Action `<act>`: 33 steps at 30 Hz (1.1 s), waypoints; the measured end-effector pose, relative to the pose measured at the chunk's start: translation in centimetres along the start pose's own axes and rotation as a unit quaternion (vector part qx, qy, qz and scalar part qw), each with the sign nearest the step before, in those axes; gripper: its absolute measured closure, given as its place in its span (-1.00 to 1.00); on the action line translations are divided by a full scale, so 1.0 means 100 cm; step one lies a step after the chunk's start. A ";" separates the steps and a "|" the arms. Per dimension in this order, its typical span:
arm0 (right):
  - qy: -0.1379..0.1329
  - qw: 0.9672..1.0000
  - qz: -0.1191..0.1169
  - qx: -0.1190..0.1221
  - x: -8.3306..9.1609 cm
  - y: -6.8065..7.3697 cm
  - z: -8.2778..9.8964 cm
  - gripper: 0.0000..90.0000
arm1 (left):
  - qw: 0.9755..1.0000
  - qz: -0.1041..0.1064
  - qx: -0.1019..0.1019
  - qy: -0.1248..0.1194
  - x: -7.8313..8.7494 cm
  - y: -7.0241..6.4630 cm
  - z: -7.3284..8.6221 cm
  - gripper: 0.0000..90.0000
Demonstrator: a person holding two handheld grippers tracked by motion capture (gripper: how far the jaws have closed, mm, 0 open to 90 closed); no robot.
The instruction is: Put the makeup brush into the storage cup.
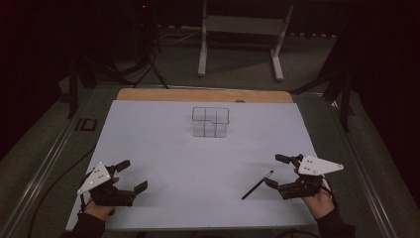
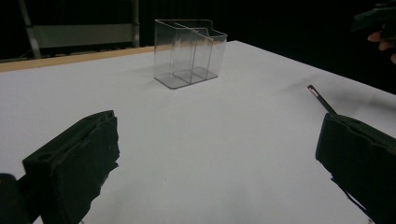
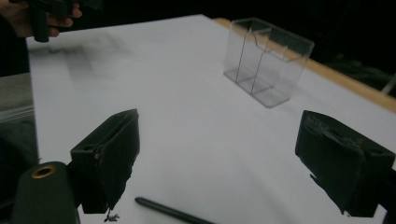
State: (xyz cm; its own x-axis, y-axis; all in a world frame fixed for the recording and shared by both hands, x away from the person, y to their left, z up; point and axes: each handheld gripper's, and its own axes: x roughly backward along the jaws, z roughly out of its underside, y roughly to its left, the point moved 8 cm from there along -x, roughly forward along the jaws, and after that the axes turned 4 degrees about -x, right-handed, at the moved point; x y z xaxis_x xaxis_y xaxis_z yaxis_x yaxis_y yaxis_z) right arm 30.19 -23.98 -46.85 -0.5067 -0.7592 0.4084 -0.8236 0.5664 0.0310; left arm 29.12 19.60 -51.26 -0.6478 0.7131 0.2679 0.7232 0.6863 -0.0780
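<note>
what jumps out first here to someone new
A clear box with compartments stands alone at the far middle of the white table. A dark pen lies flat near the open right gripper, while the left gripper, also open, sits at the near left.

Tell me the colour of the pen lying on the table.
The pen is black or very dark; it shows best in the high view, beside the right hand-held gripper.

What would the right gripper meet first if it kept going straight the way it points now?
Probably the clear organizer: it stands ahead between the open jaws of the right gripper, with bare white table in between. The pen lies low, likely beneath that line.
</note>
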 end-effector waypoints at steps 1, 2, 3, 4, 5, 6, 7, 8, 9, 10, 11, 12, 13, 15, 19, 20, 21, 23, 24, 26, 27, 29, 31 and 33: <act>0.003 1.000 0.003 0.000 0.001 -0.003 -0.001 -0.68 | 1.000 -0.001 -0.002 -0.001 -0.001 0.000 0.000 -0.98; 0.005 1.000 0.000 -0.001 0.002 -0.006 -0.001 -0.68 | 1.000 0.000 -0.002 0.000 -0.001 0.000 0.000 -0.98; 0.009 1.000 -0.003 -0.003 0.002 -0.008 -0.002 -0.68 | 1.000 0.000 -0.002 0.000 -0.001 0.000 0.000 -0.98; 0.009 1.000 -0.002 -0.002 0.002 -0.012 -0.002 -0.68 | 1.000 0.000 -0.003 0.001 -0.001 0.000 0.000 -0.98; 0.011 1.000 -0.007 -0.006 0.001 -0.014 -0.002 -0.68 | 1.000 0.000 -0.004 0.001 -0.001 0.000 0.000 -0.98; 0.014 1.000 -0.009 -0.007 0.001 -0.017 -0.001 -0.67 | 1.000 -0.001 -0.003 0.001 -0.001 0.000 0.000 -0.98; 0.018 1.000 -0.008 -0.008 0.001 -0.020 -0.001 -0.65 | 1.000 0.000 -0.003 0.002 -0.001 0.000 0.000 -0.98; 0.021 1.000 -0.009 -0.011 0.000 -0.023 0.000 -0.65 | 1.000 0.000 -0.003 0.001 -0.001 0.000 0.000 -0.98; 0.021 1.000 -0.011 -0.009 0.000 -0.024 0.000 -0.66 | 1.000 0.000 -0.004 0.002 -0.001 0.000 0.000 -0.98; 0.023 1.000 -0.016 -0.009 -0.001 -0.025 0.001 -0.65 | 1.000 0.000 -0.004 0.002 -0.001 0.000 0.000 -0.98; 0.029 0.999 -0.020 -0.009 -0.001 -0.026 0.002 -0.65 | 1.000 0.000 -0.003 0.002 -0.001 0.000 0.000 -0.98; 0.035 0.999 -0.023 -0.007 -0.002 -0.027 0.003 -0.65 | 1.000 0.000 -0.003 0.002 -0.001 0.000 0.000 -0.98; 0.043 0.999 -0.032 -0.007 -0.002 -0.027 0.004 -0.65 | 1.000 0.001 -0.004 0.002 -0.001 0.000 0.000 -0.98; 0.060 0.996 -0.062 -0.014 -0.004 -0.025 0.007 -0.65 | 1.000 0.001 -0.006 0.003 -0.001 -0.001 0.000 -0.98; 0.100 0.991 -0.093 -0.007 -0.008 -0.022 0.015 -0.65 | 1.000 0.005 -0.008 0.006 -0.002 -0.002 0.001 -0.98; 0.109 0.989 -0.101 -0.002 -0.010 -0.021 0.018 -0.65 | 1.000 0.005 -0.009 0.007 -0.002 -0.002 0.001 -0.98; 0.121 0.986 -0.112 0.004 -0.012 -0.019 0.021 -0.65 | 1.000 0.005 -0.009 0.007 -0.002 -0.002 0.001 -0.98; 0.142 0.981 -0.128 0.008 -0.015 -0.016 0.027 -0.65 | 1.000 0.007 -0.010 0.008 -0.003 -0.003 0.001 -0.98; 0.150 0.979 -0.135 0.009 -0.017 -0.015 0.029 -0.65 | 1.000 0.006 -0.011 0.008 -0.003 -0.003 0.001 -0.98; 0.156 0.977 -0.147 0.006 -0.021 -0.013 0.033 -0.65 | 1.000 0.006 -0.011 0.008 -0.003 -0.003 0.001 -0.98; 0.161 0.975 -0.150 0.006 -0.023 -0.014 0.035 -0.65 | 1.000 0.006 -0.011 0.008 -0.002 -0.003 0.001 -0.98; 0.171 0.973 -0.155 0.008 -0.026 -0.014 0.039 -0.65 | 1.000 0.006 -0.009 0.007 -0.002 -0.002 0.001 -0.98; 0.182 0.970 -0.161 0.015 -0.028 -0.014 0.042 -0.65 | 1.000 0.007 -0.009 0.007 -0.002 -0.002 0.001 -0.98; 0.194 0.967 -0.166 0.022 -0.030 -0.016 0.044 -0.65 | 1.000 0.007 -0.010 0.008 -0.002 -0.003 0.001 -0.98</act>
State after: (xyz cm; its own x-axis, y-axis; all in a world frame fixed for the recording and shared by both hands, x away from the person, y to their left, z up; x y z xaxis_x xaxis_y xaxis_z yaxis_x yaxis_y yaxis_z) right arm 31.87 -24.00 -52.17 -0.0860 -0.7146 0.6942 -0.9388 0.2914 0.1837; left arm 29.06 19.26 -51.38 -0.6339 0.7203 0.2816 0.7368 0.6731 -0.0631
